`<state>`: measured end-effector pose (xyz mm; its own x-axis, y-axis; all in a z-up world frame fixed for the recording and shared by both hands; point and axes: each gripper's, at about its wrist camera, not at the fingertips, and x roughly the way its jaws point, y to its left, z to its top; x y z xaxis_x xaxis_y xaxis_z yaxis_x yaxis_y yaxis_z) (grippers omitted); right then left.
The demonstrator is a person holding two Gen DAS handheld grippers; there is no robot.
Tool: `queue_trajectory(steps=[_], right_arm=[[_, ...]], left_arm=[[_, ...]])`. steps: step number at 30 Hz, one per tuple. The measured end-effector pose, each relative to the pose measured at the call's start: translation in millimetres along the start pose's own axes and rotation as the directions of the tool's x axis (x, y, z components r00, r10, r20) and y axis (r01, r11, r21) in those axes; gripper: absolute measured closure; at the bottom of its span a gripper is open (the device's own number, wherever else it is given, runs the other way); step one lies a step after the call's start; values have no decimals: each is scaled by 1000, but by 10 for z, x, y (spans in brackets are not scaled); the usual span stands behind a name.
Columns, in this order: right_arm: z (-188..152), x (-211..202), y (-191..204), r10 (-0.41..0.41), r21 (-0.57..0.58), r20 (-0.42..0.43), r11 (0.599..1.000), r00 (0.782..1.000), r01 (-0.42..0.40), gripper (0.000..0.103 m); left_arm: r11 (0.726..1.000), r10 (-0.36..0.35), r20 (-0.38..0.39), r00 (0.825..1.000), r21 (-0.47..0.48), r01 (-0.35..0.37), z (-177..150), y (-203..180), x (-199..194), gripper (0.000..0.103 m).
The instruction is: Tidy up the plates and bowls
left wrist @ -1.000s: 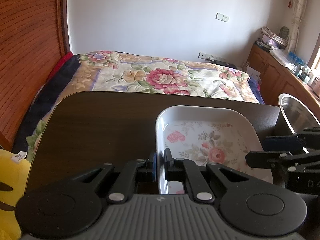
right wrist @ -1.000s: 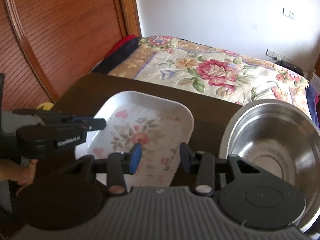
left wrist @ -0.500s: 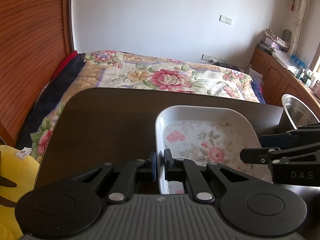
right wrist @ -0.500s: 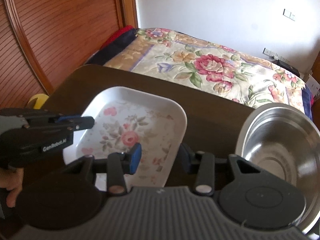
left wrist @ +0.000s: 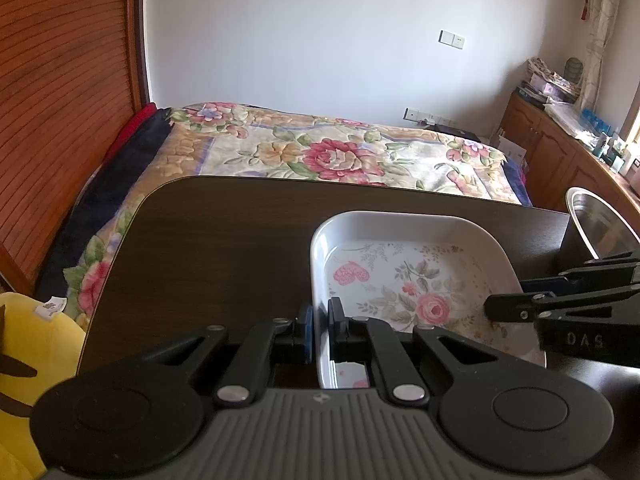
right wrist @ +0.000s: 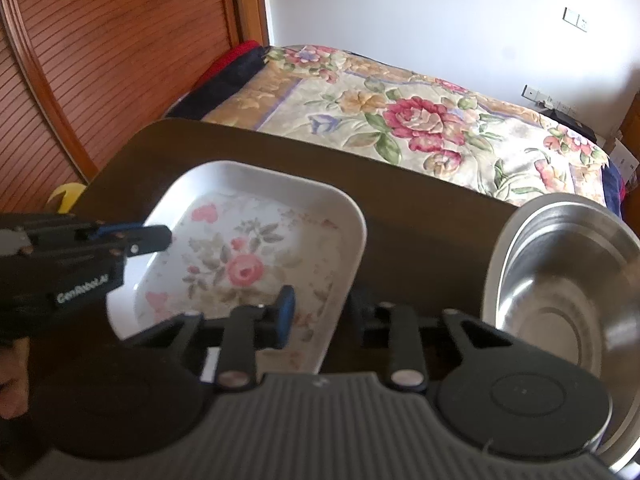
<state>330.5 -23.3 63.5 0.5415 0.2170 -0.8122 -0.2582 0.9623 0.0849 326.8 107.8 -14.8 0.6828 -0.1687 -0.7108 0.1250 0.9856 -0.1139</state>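
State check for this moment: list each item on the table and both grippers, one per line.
White floral rectangular dish: upright, empty, on dark table.
Steel bowl: upright, empty.
Left gripper: shut on dish's left rim.
Right gripper: closing astride dish's right rim.

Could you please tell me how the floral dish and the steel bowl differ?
The dish is white, rectangular and shallow, with printed flowers; the bowl is bare metal, round and deeper. The left hand-held gripper clamps the dish's rim, with the right hand-held gripper closing on its other side; nothing holds the bowl. Both are empty.
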Motion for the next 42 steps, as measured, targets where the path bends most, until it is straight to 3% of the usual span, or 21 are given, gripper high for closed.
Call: queue_trajectory(steps=[8, 32, 42], right_arm=[[-38, 0, -30, 6, 2, 25, 1000, 1000, -6, 91], [-95, -175, -43, 36, 14, 126, 999, 991, -38, 93], [-117, -361, -35, 48, 12, 173, 999, 984, -51, 93]], left_arm=[[1000, 3, 0, 1000, -3, -3, -4, 19, -8, 81], [1000, 21, 49, 999, -5, -21, -33, -8, -229, 82], [1000, 27, 90, 996, 5, -27, 8, -75, -529, 82]])
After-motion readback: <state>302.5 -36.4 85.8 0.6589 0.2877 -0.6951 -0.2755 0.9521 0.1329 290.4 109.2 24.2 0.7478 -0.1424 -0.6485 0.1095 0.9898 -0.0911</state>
